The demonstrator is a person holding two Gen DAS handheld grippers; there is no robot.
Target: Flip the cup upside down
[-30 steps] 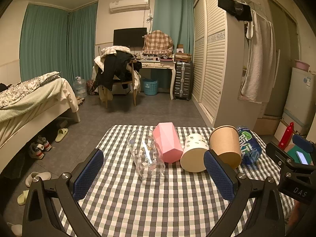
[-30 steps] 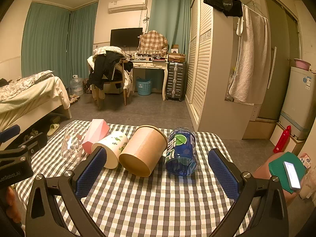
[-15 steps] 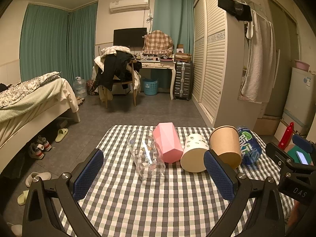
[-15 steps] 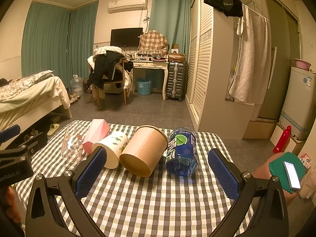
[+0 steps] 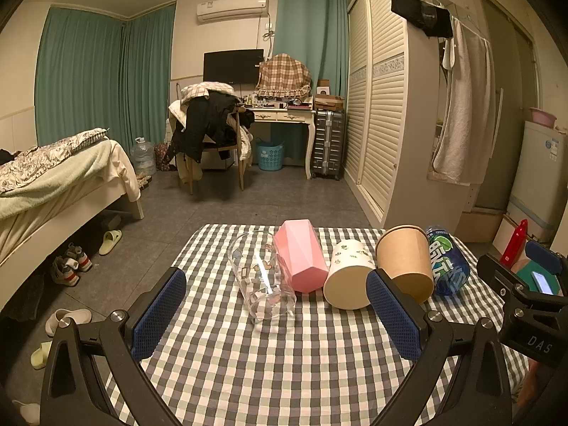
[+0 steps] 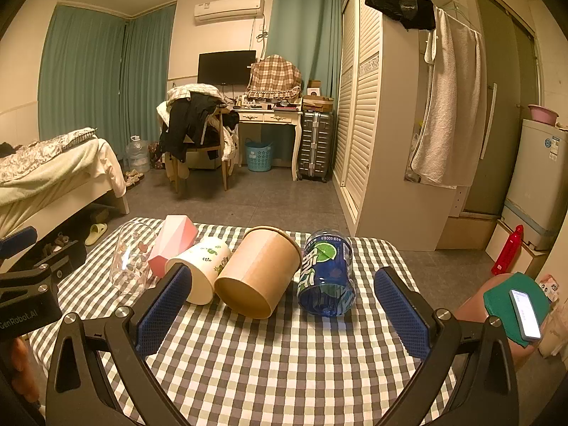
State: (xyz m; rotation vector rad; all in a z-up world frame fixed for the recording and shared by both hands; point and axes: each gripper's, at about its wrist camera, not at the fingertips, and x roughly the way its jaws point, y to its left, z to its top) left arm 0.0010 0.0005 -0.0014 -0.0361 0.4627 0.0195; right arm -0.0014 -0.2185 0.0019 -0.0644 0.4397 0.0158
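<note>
Five cups lie on their sides in a row on the checked table point(image 5: 284, 362): a clear glass point(image 5: 261, 275), a pink faceted cup point(image 5: 300, 261), a white printed paper cup point(image 5: 348, 275), a brown paper cup point(image 5: 404, 261) and a blue cut bottle cup point(image 5: 445, 266). In the right wrist view they show as glass point(image 6: 129, 257), pink point(image 6: 172, 245), white point(image 6: 202, 268), brown point(image 6: 257, 277) and blue point(image 6: 326, 271). My left gripper point(image 5: 277, 319) is open and empty, short of the glass. My right gripper point(image 6: 284, 314) is open and empty, short of the brown and blue cups.
The table's far edge drops to a grey floor. A bed point(image 5: 60, 181) stands at the left, a wardrobe point(image 5: 390, 124) at the right, a chair with clothes point(image 5: 209, 131) and a desk behind. A phone on a green pad point(image 6: 522, 307) lies at the right.
</note>
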